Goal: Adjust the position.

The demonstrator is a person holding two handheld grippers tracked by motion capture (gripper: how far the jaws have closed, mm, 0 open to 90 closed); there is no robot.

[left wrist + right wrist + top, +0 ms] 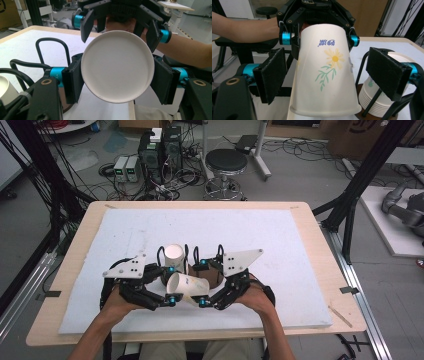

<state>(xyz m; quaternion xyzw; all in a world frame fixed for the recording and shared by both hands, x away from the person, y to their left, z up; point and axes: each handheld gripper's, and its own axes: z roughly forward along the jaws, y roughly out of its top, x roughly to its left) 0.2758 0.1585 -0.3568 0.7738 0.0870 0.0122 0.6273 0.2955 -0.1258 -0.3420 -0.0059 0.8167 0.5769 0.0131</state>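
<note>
Paper cup (pixel 186 288) held on its side above the counter (pixel 280 250), clamped near its base by the left tool (pixel 170 285). Right tool (pixel 202 284), pads apart, straddles the rim end without pressing. Step: handover; next, the right tool should close.

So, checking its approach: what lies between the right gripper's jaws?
The paper cup, flower-printed, lies between the right gripper jaws in the right gripper view, untouched.

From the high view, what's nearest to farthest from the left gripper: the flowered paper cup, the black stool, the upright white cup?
1. flowered paper cup: clamped sideways in the left gripper.
2. upright white cup: just behind on the table.
3. black stool: on the floor beyond the table's far edge.
</note>
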